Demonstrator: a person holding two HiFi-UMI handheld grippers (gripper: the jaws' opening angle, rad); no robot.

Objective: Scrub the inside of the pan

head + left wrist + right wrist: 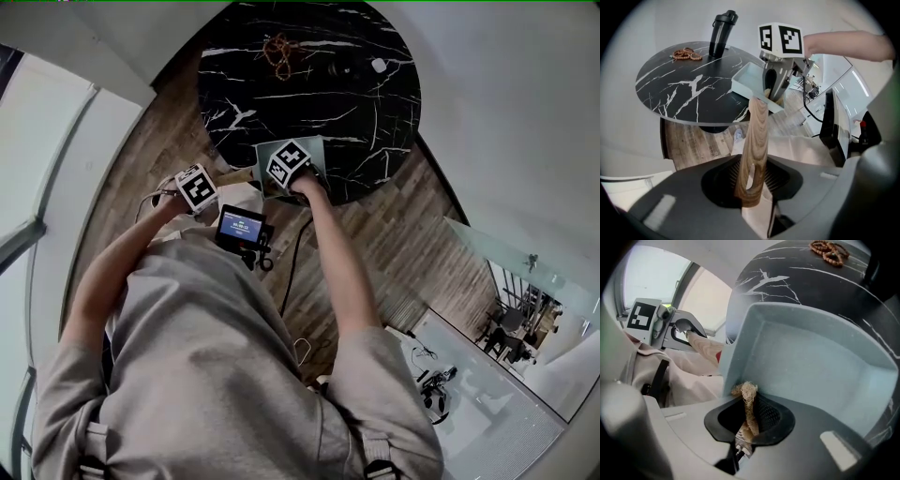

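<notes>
A pale blue square pan (811, 362) rests at the near edge of the black marble table (309, 84). Its wooden handle (757, 136) sticks out past the table edge. My left gripper (751, 187) is shut on the end of that handle. My right gripper (747, 420) is shut on a tan fibrous scrubber (747, 394), whose tuft touches the pan's near rim at a corner. In the left gripper view the right gripper (776, 96) points down into the pan (747, 79). The head view shows both marker cubes over the pan (316, 148).
A string of brown beads (686, 54) and a black bottle (721, 35) stand at the far side of the round table. Wooden floor (394, 244) surrounds it. A small screen device (241, 228) hangs at my chest. Glass panels stand to the right.
</notes>
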